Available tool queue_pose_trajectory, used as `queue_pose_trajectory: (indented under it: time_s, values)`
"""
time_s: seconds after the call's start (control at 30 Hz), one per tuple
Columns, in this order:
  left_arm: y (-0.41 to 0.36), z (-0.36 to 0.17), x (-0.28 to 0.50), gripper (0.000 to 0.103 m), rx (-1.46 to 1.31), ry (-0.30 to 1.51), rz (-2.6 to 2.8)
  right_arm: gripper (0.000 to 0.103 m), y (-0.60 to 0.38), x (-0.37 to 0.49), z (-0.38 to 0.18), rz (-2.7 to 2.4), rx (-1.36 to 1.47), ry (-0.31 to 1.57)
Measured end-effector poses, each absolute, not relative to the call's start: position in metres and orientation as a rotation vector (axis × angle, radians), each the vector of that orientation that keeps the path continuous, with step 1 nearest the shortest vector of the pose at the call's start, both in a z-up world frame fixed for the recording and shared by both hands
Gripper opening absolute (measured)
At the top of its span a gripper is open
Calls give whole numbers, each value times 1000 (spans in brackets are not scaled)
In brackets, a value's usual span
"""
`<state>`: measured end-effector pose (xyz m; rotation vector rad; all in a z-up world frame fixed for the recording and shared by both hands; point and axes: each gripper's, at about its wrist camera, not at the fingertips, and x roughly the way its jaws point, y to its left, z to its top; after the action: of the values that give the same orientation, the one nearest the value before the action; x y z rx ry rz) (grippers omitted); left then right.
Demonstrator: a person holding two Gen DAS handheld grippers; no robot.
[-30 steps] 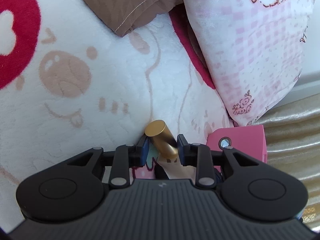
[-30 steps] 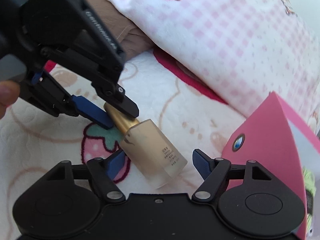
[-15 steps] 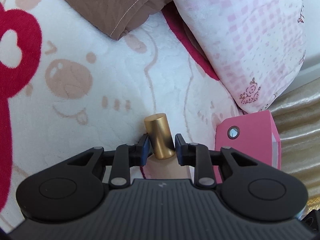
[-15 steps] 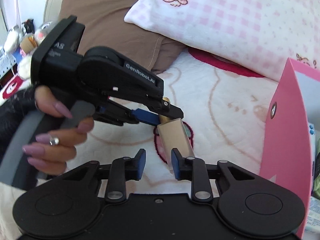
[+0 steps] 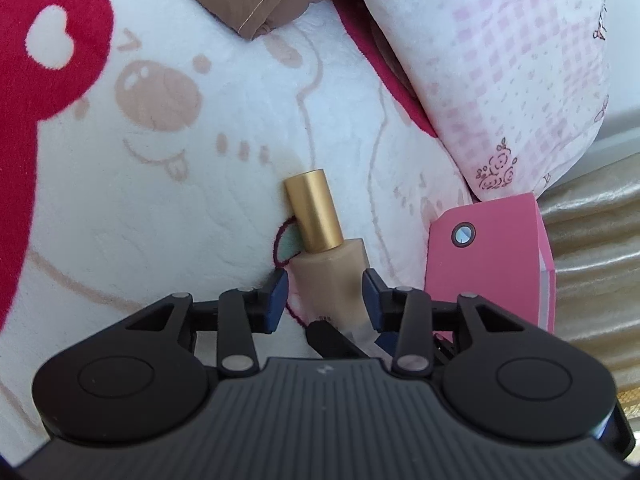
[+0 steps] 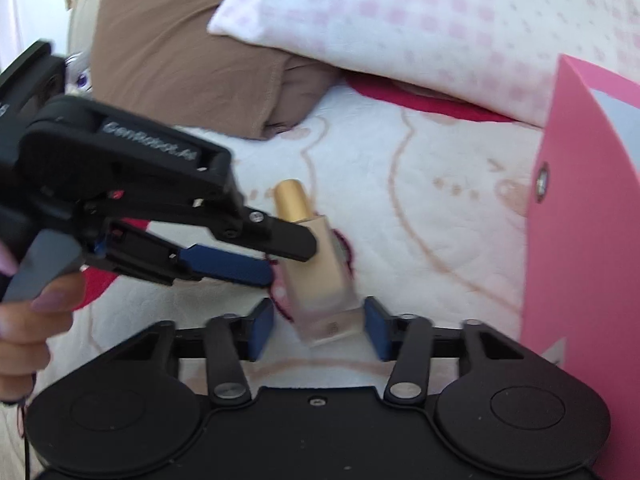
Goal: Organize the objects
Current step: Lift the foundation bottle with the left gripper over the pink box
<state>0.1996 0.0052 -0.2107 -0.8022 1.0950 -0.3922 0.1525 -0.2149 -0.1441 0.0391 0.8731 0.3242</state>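
Right gripper spread around the base of the gold-capped bottle; left gripper open at its side, perhaps touching through the blur.

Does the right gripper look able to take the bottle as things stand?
Probably yes. The bottle's lower end sits between the right gripper's open fingers, nothing between them. The left gripper flanks it higher up, open, leaving the base free.

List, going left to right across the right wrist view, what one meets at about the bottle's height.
Black left gripper with blue pads, held in a hand → beige glass foundation bottle with gold cap → white plush blanket with pink cartoon outlines → pink cardboard box.
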Motion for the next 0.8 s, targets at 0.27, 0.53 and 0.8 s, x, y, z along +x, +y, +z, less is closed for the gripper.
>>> queue_pose_trajectory:
  time_s: [0.27, 0.53, 0.8]
  values:
    - [-2, -208, 191, 39, -736, 1098, -392, 44, -205, 153, -151, 326, 139, 945]
    - [-11, -194, 177, 37, -652, 1048, -410, 42, -220, 153, -151, 345, 259, 937]
    - [-18, -150, 147, 36, -571, 1031, -451, 42, -222, 127, -117, 356, 288, 942]
